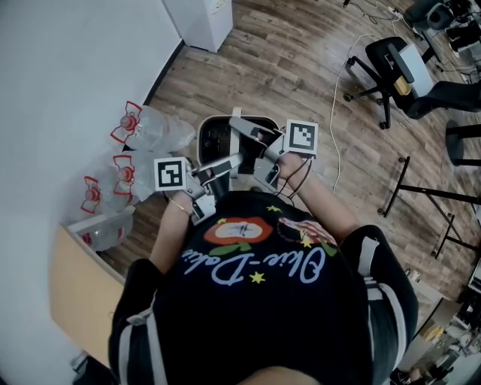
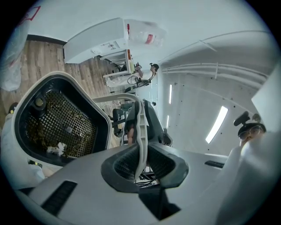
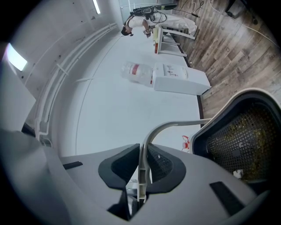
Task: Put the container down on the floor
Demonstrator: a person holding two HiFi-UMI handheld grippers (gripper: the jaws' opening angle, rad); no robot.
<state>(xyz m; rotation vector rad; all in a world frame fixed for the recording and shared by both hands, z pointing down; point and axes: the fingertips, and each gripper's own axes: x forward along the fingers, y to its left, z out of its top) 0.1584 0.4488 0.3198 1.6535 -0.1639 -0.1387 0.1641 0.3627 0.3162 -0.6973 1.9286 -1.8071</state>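
Black T-shirt with printed lettering, worn by the person; fills the lower half of the head view.

Left gripper: jaws clenched on the thin pale handle, which stands upright between the dark pads. Marker cube at centre left of the head view.

Right gripper: jaws likewise clamped on the same handle, which curves up from the pads and bends right toward the container. Marker cube at centre right of the head view.

Container: white body, black rim, dark mesh basket inside holding brownish debris and a white scrap. Sits at the centre of the head view, just beyond both grippers and joined to them by the handle. Whether its base touches the floor cannot be told.

Floor: wood planks, upper middle and right of the head view.

Wall: plain white, upper left.

Plastic bottles: clear, with red caps, clustered by the wall, left of the container.

Cabinet: white, top edge of the frame.

Office chair: black, upper right, well apart from the container.

Cable: pale, trailing across the floor beside the chair.

Wooden surface: light board, lower left corner.
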